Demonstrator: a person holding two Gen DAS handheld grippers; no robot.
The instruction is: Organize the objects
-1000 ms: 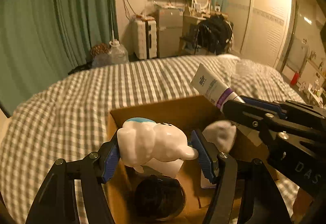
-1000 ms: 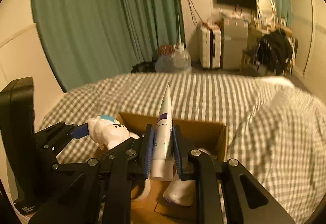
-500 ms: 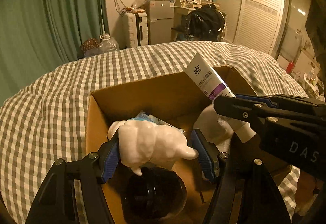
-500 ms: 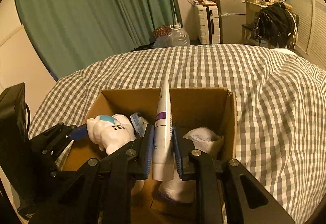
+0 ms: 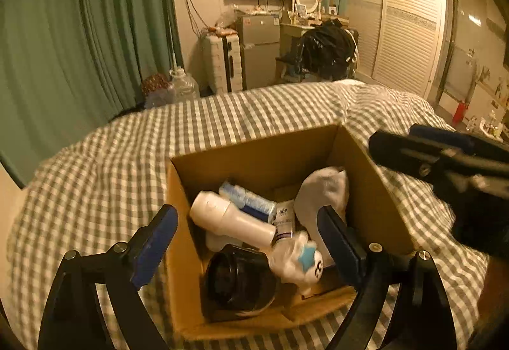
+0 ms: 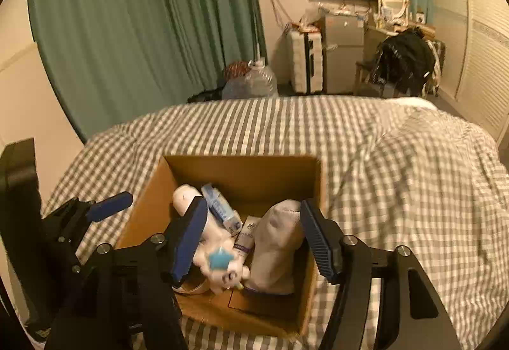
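Cardboard box [image 5: 254, 153] on the checked bedspread [image 5: 95, 178] — seen from the left wrist, it holds a white toy figure [image 5: 296, 257] with a blue cap at its near middle, a black jar [image 5: 238, 283] near left, a white bottle [image 5: 232, 219], a printed tube [image 5: 284, 219] and a white sock [image 5: 321, 191] at the far right. The left gripper [image 5: 251, 242] has just been opening; its jaws stand spread and empty over the box, the figure below them, untouched. The figure looks light, hard and smooth, so best pinched across its body.

From the right wrist, the right gripper [image 6: 254, 232] has also just been opening — jaws spread, nothing pinched. The tube [image 6: 246, 234] lies in the box [image 6: 241, 172] beside the sock [image 6: 276, 242]. It looks light and squashy; gripping its flat sides seems safest.
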